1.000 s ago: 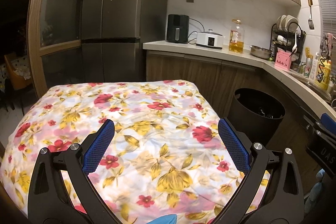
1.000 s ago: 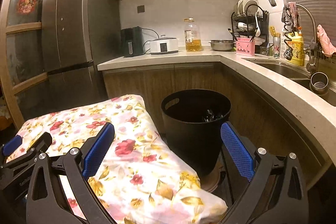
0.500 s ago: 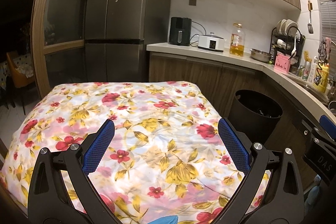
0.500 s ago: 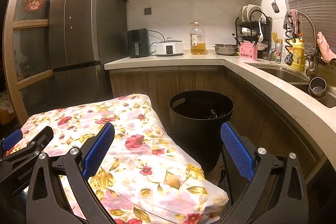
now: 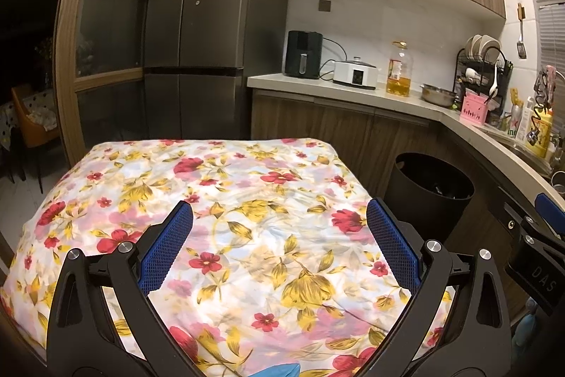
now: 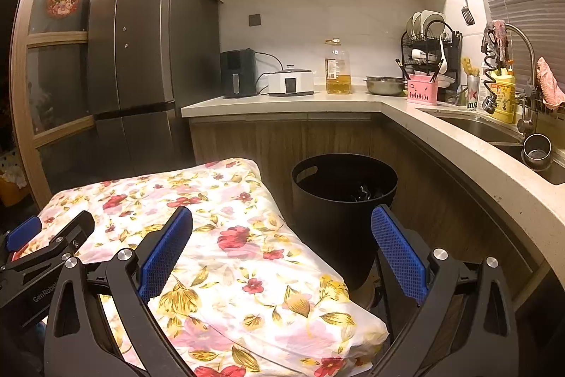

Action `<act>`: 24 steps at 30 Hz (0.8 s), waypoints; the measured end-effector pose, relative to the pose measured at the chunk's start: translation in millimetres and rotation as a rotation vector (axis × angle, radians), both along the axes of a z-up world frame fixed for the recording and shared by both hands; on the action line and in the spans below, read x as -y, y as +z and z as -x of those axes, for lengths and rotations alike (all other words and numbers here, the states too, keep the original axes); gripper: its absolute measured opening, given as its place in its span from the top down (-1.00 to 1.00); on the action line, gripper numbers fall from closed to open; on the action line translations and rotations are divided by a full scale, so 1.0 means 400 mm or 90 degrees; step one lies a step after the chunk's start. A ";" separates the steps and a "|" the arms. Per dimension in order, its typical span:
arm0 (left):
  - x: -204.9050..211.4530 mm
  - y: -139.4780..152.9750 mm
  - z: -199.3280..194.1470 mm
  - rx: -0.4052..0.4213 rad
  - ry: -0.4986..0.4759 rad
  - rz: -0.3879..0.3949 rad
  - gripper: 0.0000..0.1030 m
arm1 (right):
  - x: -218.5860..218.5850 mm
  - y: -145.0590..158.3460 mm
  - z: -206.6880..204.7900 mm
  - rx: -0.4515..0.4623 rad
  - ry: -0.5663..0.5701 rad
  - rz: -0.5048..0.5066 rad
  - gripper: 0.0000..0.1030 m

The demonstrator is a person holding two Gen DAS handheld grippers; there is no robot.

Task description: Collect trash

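Left tongs gaping wide, holding nothing, hovering over flowered cloth. Right tongs likewise spread, carrying nothing. No loose trash showing on cloth; where next piece is lying, cannot tell. Black bin standing ahead of right tongs, just past right fingertip, upright, mouth open upward, dark scraps sitting inside. Right hand seeming nearer bin than left. Cloth-covered table filling foreground; counter, fridge lying beyond.

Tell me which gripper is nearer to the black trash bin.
Right. The right gripper is open, its right finger just in front of the black trash bin. The left gripper, also open, hangs over the floral cloth, with the bin off to its right.
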State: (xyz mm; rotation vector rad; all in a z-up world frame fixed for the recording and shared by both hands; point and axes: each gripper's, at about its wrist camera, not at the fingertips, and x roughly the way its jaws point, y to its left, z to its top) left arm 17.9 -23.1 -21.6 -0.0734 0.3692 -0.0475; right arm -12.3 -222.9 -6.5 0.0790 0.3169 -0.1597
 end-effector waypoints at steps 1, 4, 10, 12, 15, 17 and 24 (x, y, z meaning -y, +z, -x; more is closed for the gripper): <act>0.000 0.000 0.001 0.000 0.000 0.001 -0.88 | 0.000 0.001 0.001 0.000 0.000 0.000 -0.89; 0.002 0.001 0.001 0.000 0.000 0.000 -0.88 | 0.001 0.002 0.000 0.000 0.000 -0.002 -0.89; 0.002 0.004 0.003 0.002 0.001 0.000 -0.88 | -0.005 0.004 0.003 0.002 0.003 -0.002 -0.89; 0.002 0.004 0.003 0.002 0.001 -0.001 -0.88 | -0.004 0.006 0.003 0.004 0.002 -0.002 -0.89; 0.002 0.005 0.003 0.002 0.000 -0.001 -0.88 | -0.004 0.007 0.004 0.005 0.001 -0.003 -0.89; 0.003 0.007 0.004 0.002 -0.001 -0.001 -0.88 | -0.003 0.008 0.003 0.004 0.001 -0.004 -0.89; 0.004 0.009 0.007 0.003 -0.003 -0.001 -0.88 | -0.003 0.009 0.003 0.005 0.001 -0.003 -0.89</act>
